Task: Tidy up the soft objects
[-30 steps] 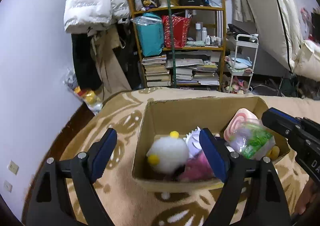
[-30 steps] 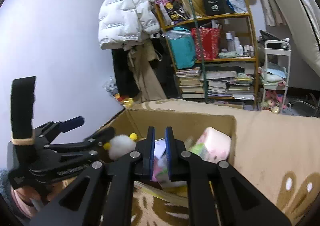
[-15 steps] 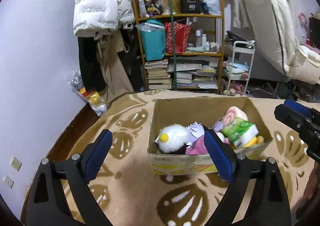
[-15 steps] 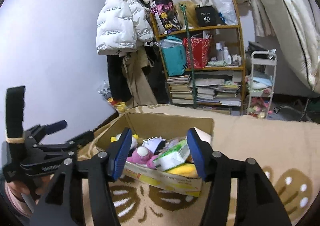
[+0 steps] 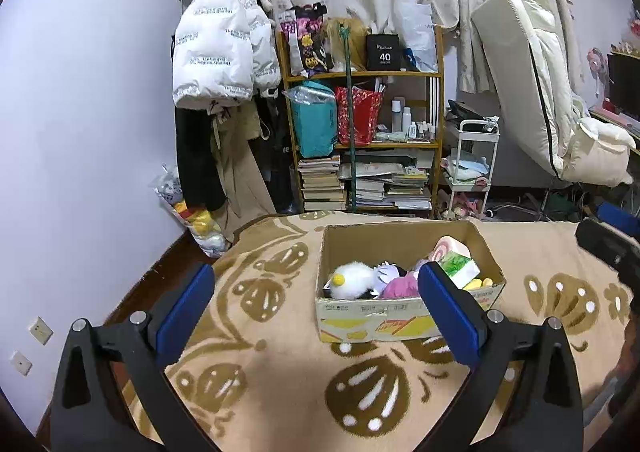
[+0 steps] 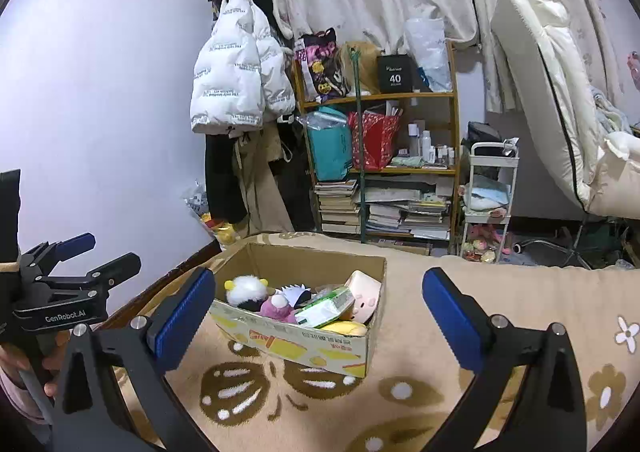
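Observation:
A cardboard box sits on the beige patterned blanket. Inside lie a white fluffy toy, a pink plush, a green-and-white pack, a pink-and-white roll cushion and a yellow toy. My left gripper hovers before the box, its jaws opening wide with nothing between them. My right gripper is also back from the box, jaws opening wide and empty. The left gripper also shows at the right wrist view's left edge, held by a hand.
The blanket covers the bed; its left edge drops to a dark floor by the wall. Behind stand a crowded wooden shelf, hanging coats, a white trolley and a leaning mattress.
Both grippers drew back and up from the box. The right jaws went from shut to wide open, leaving the green pack in the box. The left jaws widened.

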Motion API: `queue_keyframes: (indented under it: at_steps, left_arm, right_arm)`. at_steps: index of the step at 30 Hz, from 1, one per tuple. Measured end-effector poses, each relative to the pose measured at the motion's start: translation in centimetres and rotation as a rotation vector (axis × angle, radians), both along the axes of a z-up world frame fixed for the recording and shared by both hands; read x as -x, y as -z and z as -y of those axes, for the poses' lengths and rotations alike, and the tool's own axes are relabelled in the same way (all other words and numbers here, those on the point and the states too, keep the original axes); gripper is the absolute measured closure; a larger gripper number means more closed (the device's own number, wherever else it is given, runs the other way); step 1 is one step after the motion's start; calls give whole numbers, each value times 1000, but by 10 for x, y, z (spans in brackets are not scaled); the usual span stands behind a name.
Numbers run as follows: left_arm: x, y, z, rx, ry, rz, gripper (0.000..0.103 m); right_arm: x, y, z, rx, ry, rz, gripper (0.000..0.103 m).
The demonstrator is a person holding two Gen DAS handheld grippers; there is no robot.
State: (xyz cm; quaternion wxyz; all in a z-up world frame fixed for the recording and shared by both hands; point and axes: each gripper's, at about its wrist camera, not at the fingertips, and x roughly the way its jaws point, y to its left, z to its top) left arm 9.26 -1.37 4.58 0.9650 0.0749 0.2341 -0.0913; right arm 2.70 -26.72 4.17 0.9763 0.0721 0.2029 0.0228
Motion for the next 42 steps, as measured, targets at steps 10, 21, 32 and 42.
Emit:
queue_keyframes:
  at_steps: [10, 21, 32, 42]
  left_arm:
    - [52, -17, -19, 14, -18, 92, 2]
    - [80, 7, -39, 84, -8, 145, 2]
    - [78, 32, -40, 74, -18, 107, 2]
    - [71, 49, -25, 36, 3, 72, 2]
  right_arm:
    - [44, -13, 6, -32, -1, 53, 0]
    - [77, -1, -11, 52, -9, 135, 0]
    - [67, 17, -10, 61, 19, 93, 0]
    - [54, 33, 0, 40, 37, 52, 0]
